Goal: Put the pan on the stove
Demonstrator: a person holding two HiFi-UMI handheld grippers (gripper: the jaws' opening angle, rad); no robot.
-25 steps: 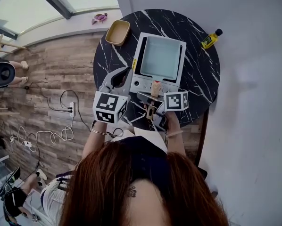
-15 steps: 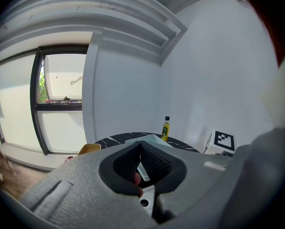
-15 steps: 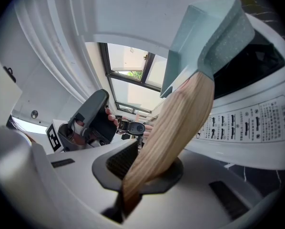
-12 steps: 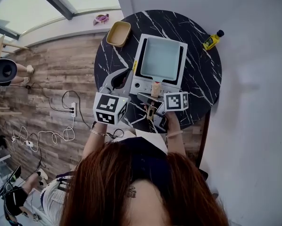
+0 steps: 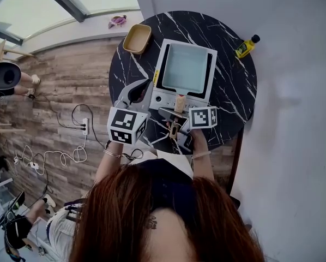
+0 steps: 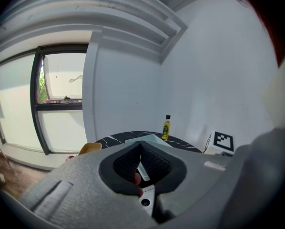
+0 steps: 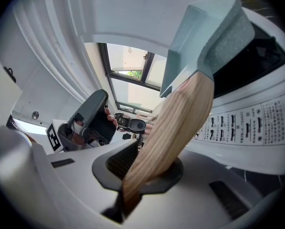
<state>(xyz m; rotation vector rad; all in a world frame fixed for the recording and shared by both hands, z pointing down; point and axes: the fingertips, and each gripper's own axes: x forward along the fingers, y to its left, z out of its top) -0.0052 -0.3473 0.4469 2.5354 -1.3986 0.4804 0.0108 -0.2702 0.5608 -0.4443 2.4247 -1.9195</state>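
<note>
Peering along the right tool (image 7: 145, 163) shows it clamping the pan handle (image 7: 180, 118).

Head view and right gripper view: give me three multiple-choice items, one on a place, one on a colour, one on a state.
1. Where is the pan?
A. over the stove
B. on the floor
C. on the bare tabletop

2. What colour is the pan's body?
A. red
B. pale teal
C. black

3. What is the right gripper doing?
A. open and empty
B. shut on a bottle
C. shut on the pan's wooden handle

Key:
1. A, since the head view shows it above the cooktop.
2. B, since both views show teal.
3. C, since the handle runs between its closed jaws.
</note>
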